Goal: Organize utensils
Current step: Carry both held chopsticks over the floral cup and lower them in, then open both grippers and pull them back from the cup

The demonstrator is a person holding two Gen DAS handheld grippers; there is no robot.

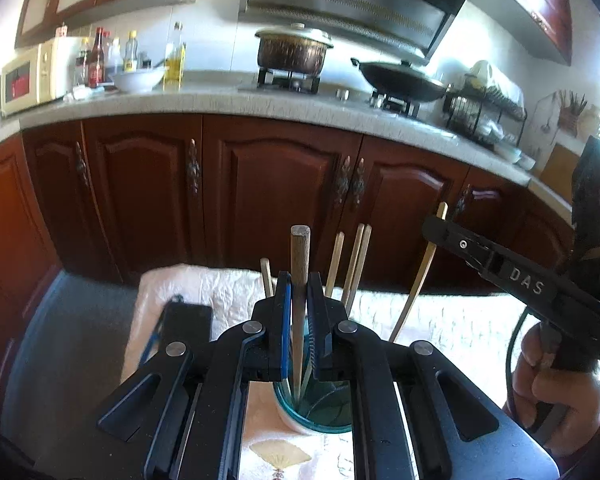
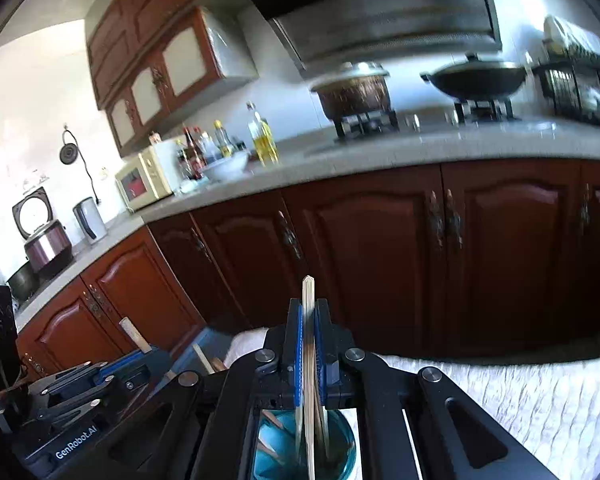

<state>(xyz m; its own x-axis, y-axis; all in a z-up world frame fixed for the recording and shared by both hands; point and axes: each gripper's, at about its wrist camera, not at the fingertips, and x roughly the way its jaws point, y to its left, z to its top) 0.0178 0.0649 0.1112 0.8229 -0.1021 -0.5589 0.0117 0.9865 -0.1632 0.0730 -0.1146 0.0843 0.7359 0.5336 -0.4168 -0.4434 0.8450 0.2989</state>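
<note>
A teal glass cup [image 1: 320, 408] stands on a white cloth-covered table [image 1: 452, 324]; it also shows in the right wrist view [image 2: 340, 452]. My left gripper [image 1: 300, 300] is shut on a brown wooden handle [image 1: 300, 264] that stands upright in the cup. Several pale chopsticks [image 1: 354, 268] lean in the cup behind it. My right gripper [image 2: 309, 328] is shut on a pale chopstick [image 2: 309, 360] whose lower end reaches into the cup. From the left wrist view the right gripper [image 1: 440, 226] comes in from the right and pinches that chopstick [image 1: 420, 280] near its top.
A black phone [image 1: 186, 328] lies on the cloth at the left. Dark wooden cabinets [image 1: 284, 192] and a countertop with a pot [image 1: 292, 52], wok [image 1: 404, 78], bottles and a microwave [image 1: 32, 76] stand beyond the table. The left gripper body [image 2: 80, 400] sits close beside the right.
</note>
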